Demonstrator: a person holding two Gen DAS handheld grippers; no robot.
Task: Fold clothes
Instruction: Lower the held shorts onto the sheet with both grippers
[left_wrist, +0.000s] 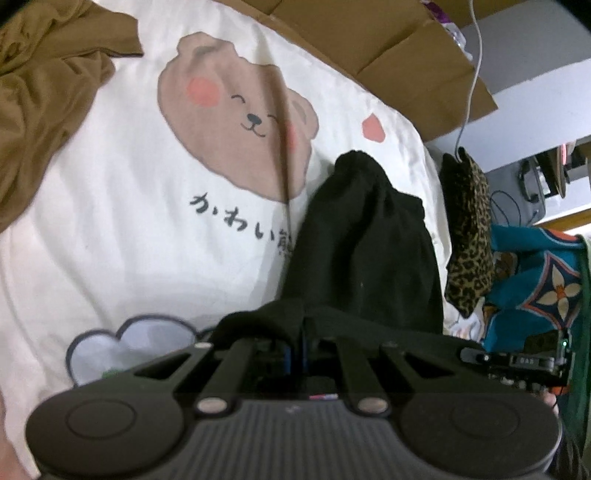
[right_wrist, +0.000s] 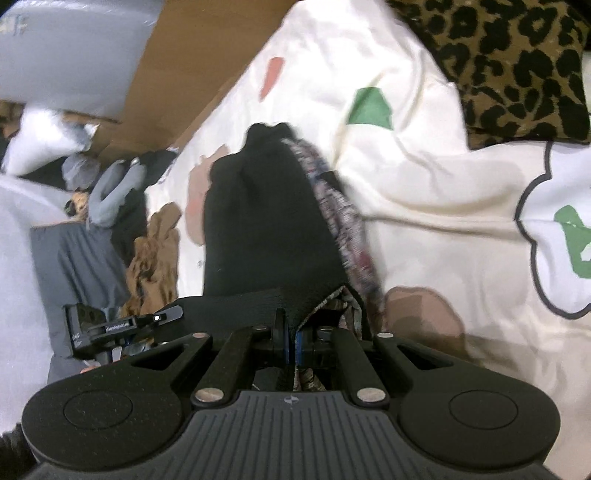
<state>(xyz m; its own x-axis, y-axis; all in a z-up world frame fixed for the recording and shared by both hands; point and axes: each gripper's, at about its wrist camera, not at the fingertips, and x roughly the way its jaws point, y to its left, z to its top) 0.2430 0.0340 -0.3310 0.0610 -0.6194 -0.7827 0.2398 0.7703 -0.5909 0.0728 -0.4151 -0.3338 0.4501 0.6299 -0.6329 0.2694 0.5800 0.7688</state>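
Cream bedding (left_wrist: 122, 229) printed with a bear face and clouds covers the bed beneath both of your tools. Your left gripper (left_wrist: 303, 349) has its fingers closed tight on one edge of the black garment (left_wrist: 364, 251); your right gripper (right_wrist: 291, 341) has its fingers clamped on another edge of the same garment (right_wrist: 266, 229). Both tools point forward over the bed at a low angle, and the cloth runs away from the fingers in a bunched column. In the right wrist view, a speckled patterned lining (right_wrist: 341, 210) shows along the garment's right side.

Count one black garment, held at two points. Around it lie one brown garment (left_wrist: 44, 96) at the far left, one leopard-print piece (left_wrist: 469, 236) at the bed's right edge, and flattened cardboard (left_wrist: 376, 44) behind the bedding. A white cable (left_wrist: 474, 70) hangs down over the cardboard. A heap of grey and tan clothes (right_wrist: 110, 229) sits beyond the bed's left side in the right wrist view.
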